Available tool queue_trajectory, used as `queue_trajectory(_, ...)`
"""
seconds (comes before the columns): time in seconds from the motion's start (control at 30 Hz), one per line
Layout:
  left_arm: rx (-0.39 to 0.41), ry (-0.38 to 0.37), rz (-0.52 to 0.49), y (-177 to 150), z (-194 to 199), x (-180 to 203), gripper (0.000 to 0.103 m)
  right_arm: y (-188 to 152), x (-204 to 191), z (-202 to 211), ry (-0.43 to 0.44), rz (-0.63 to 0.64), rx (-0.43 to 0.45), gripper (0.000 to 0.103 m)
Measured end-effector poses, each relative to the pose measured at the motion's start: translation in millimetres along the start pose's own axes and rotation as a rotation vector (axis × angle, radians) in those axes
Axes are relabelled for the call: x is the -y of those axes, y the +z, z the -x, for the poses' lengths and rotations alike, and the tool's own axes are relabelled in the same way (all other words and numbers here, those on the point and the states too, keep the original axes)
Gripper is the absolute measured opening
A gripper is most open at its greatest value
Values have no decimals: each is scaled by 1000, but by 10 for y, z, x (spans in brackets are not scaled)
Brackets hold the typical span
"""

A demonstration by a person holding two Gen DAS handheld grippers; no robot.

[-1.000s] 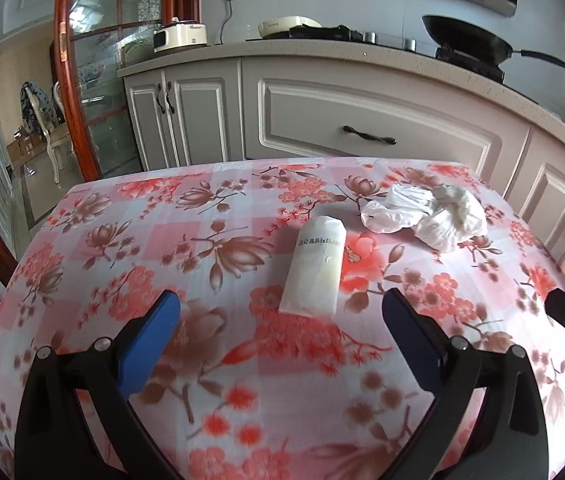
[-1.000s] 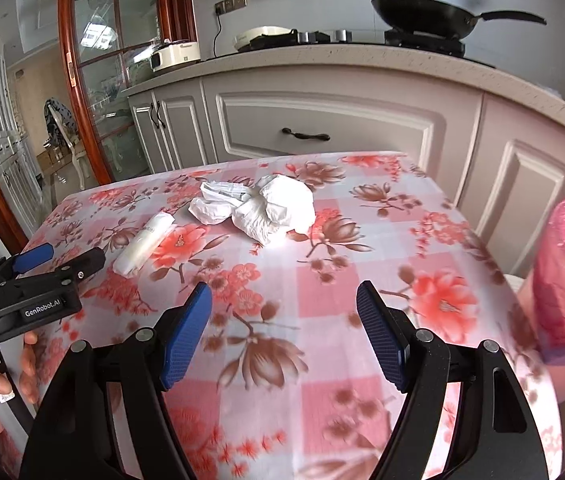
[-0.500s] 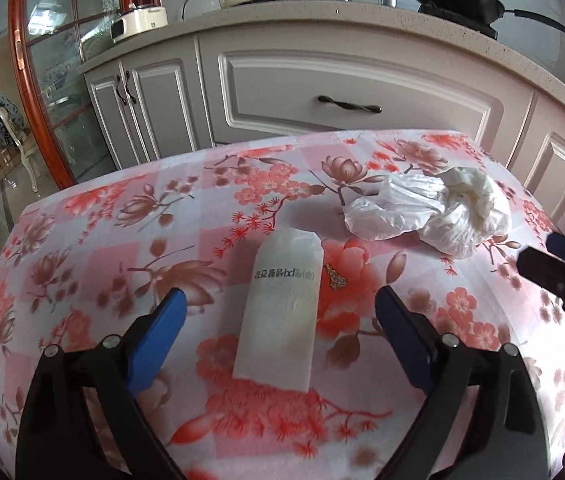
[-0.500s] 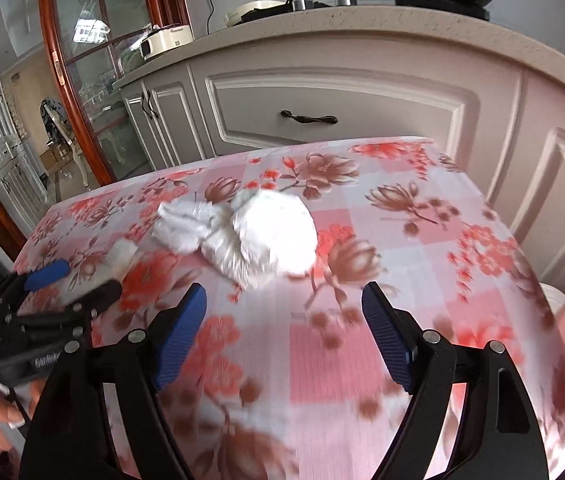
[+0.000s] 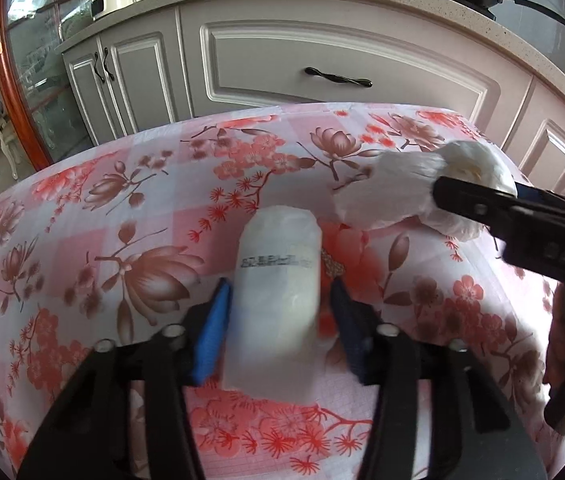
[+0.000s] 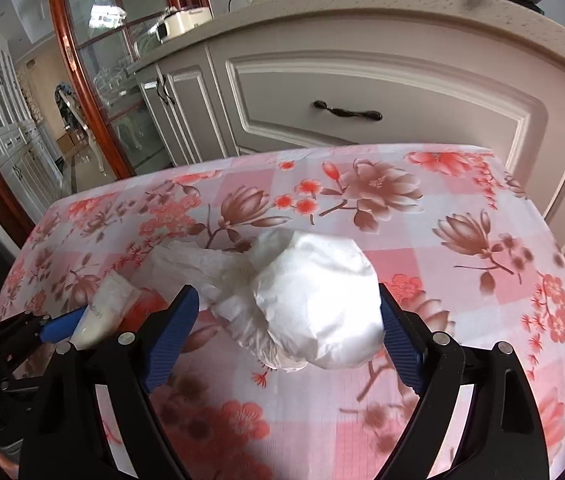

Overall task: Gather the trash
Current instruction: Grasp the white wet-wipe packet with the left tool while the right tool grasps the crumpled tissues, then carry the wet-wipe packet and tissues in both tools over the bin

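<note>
On floral tablecloth [image 5: 130,208], left jaws just closing round white packet [image 5: 278,280] — right jaws wide, straddling crumpled bag [image 6: 314,300].

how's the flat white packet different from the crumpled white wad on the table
The packet is flat, smooth-edged and printed with a dark line of text; the crumpled wad is rounded, wrinkled and unprinted. The packet is narrow; the wad bulkier, with a trailing tail. Both are white and lie on the floral tablecloth.

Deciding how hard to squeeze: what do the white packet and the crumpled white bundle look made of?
White packet: soft translucent plastic film, slightly glossy, with a printed black line; it looks squashy.
Crumpled white bundle: thin plastic or tissue, wrinkled with a faint sheen; likely a bag, and I cannot tell which.
</note>
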State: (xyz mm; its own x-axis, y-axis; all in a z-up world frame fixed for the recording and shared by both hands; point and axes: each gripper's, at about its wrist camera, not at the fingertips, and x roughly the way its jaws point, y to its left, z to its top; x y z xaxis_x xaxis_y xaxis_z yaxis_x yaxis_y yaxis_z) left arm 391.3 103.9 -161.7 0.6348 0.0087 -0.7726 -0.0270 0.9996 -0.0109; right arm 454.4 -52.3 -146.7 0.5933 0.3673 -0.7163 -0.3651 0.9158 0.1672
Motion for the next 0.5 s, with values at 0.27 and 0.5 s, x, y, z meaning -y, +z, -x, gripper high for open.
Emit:
queue_trajectory(0.27, 24, -8, 4, -61, 130, -39, 35, -105, -57, 150, -19, 40, 23, 47)
queue_trajectory(0.5, 63, -1, 6, -225, 429, 7, 35, -291, -83, 550, -31, 10, 66, 47)
